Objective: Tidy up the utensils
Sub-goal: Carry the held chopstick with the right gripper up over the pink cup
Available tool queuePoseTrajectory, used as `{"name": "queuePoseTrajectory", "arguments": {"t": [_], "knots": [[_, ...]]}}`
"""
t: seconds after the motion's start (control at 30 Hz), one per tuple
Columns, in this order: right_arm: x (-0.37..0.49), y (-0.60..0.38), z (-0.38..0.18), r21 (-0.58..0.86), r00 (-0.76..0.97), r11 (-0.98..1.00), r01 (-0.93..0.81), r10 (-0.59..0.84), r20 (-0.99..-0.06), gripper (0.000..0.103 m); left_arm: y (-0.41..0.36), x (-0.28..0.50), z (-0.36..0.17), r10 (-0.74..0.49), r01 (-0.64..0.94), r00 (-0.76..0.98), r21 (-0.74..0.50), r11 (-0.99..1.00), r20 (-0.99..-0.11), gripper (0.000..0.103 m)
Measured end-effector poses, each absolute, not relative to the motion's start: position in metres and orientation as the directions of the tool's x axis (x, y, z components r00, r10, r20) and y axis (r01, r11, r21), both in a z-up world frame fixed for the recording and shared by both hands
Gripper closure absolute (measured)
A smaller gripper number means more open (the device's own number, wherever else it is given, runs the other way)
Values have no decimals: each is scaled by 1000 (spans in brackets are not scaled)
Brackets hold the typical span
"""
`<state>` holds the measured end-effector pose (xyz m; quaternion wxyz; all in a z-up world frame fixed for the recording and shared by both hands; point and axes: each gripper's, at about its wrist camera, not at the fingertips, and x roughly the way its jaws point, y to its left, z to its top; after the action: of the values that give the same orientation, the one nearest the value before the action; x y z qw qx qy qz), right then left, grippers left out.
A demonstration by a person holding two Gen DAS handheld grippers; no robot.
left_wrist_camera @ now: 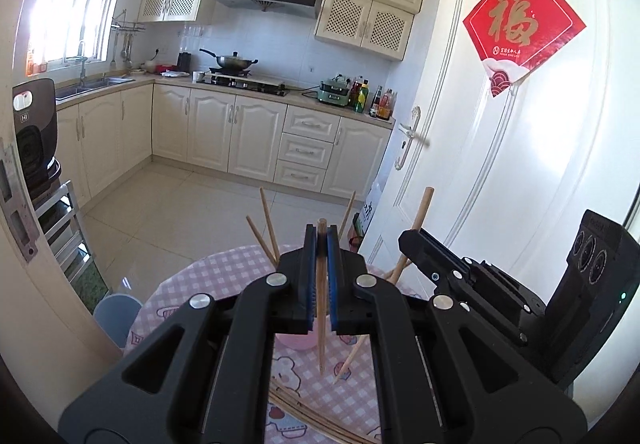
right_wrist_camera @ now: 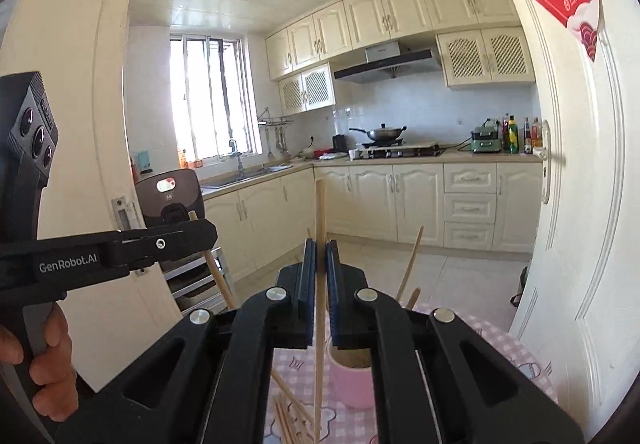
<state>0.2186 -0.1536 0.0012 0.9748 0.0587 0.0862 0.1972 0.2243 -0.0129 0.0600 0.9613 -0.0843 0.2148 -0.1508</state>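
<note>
While sunlight pours through the kitchen window [right_wrist_camera: 208,100], the left gripper [left_wrist_camera: 321,240] pinches a single chopstick [left_wrist_camera: 321,308] upright between its blue pads, above a table [left_wrist_camera: 208,276] covered in pink checked cloth. The right gripper [right_wrist_camera: 320,256] clamps a second chopstick [right_wrist_camera: 319,324] the same way, over a pink cup [right_wrist_camera: 350,384] holding others. More chopsticks [right_wrist_camera: 288,420] lie loose on the cloth beside the cup.

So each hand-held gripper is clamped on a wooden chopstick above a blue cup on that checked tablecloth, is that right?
Nearly. The cup is pink, not blue, as the right wrist view shows. The rest holds: the left hand-held gripper and the right hand-held gripper each clamp a wooden chopstick above the checked tablecloth.
</note>
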Motion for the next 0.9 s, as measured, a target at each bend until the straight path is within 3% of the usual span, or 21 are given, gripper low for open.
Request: {"name": "queuePoseTrajectory", "arguments": {"t": [0.23,0.47,0.9], "knots": [[235,-147,3,76,959,957,-280,283,-34,99,-11,250,74,-325,233,887,-289,929,-329,98],[254,-148,-6,92,963,959,-267,268,-1,99,-10,262,77,-297,219,913,-279,935,-280,98],[262,-138,-34,70,958,961,-269,274,-78,99,-24,279,38,-272,205,899,-219,954,-344,98]]}}
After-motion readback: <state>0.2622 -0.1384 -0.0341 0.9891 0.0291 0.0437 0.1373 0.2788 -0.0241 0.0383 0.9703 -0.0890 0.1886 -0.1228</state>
